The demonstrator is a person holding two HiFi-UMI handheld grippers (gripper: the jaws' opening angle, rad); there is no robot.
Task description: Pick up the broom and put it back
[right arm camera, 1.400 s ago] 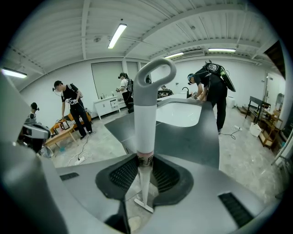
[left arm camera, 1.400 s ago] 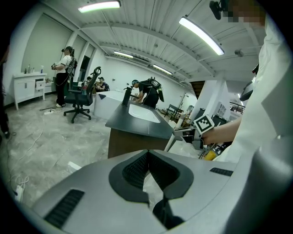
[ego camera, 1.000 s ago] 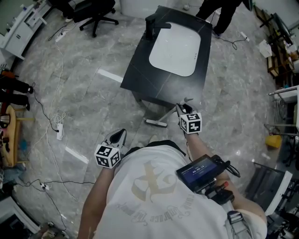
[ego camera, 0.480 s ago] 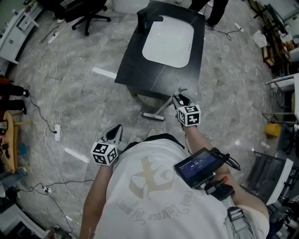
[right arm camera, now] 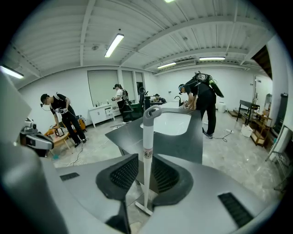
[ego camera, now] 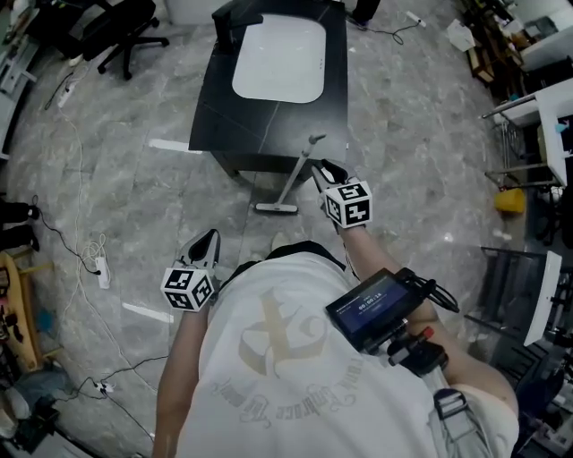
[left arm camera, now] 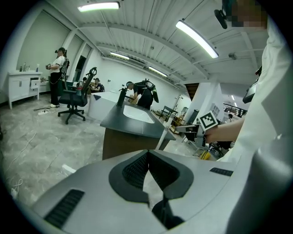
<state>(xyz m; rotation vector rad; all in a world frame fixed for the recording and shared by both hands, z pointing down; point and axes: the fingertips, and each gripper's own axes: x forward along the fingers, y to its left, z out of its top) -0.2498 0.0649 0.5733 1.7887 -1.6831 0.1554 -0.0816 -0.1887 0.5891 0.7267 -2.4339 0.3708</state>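
Note:
The broom (ego camera: 293, 176) has a white handle with a grey cap and leans against the dark table (ego camera: 295, 125), its head on the floor. My right gripper (ego camera: 320, 167) is at the upper part of the handle. In the right gripper view the broom handle (right arm camera: 147, 132) stands upright between the jaws of the right gripper (right arm camera: 145, 161). The jaws are closing, with a thin gap still showing beside the handle. My left gripper (ego camera: 208, 238) hangs low at the left, away from the broom. The left gripper (left arm camera: 147, 155) is shut and empty, and the broom (left arm camera: 161, 137) shows ahead of it.
A white sink basin (ego camera: 279, 70) and a black faucet (ego camera: 235, 18) sit in the table. An office chair (ego camera: 116, 27) stands at the far left. A power strip with cables (ego camera: 98, 264) lies on the floor. Racks and a yellow object (ego camera: 508, 200) line the right side. People stand around the room.
The head view has swung, so the table now sits higher and further left. My right gripper has risen a little along the broom handle. The left gripper has hardly moved.

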